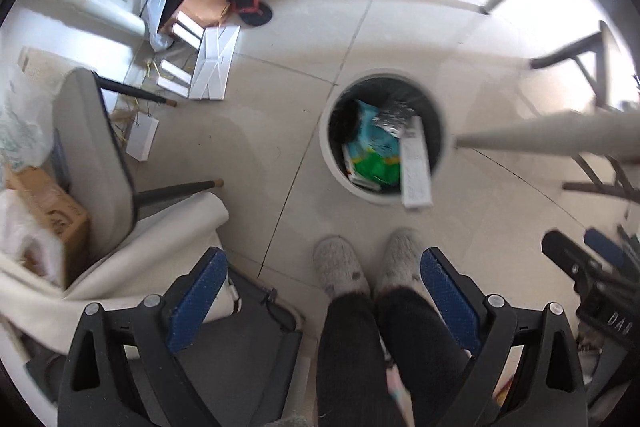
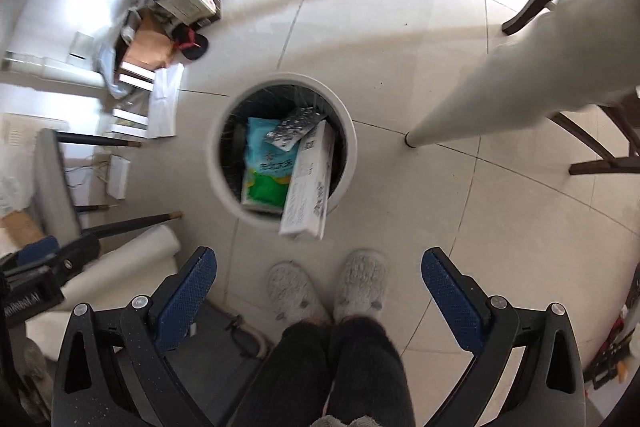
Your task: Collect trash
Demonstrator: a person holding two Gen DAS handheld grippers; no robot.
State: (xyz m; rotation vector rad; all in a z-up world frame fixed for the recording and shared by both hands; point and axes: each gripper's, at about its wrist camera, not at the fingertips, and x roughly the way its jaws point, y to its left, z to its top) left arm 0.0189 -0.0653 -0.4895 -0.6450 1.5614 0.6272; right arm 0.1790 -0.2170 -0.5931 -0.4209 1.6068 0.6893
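Inside bin — three trash items.

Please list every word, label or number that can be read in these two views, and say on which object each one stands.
"DAS" (last letter uncertain): white letters on the black body of the right gripper, seen in the left wrist view.
"Robot AI", start cut off: on the black body of the left gripper, in the right wrist view.
Tall white cardboard box in the round white trash bin: print blurred.
Blue-green plastic bag: characters too blurred.

White bin, blue-green bag, white box, grey slippers
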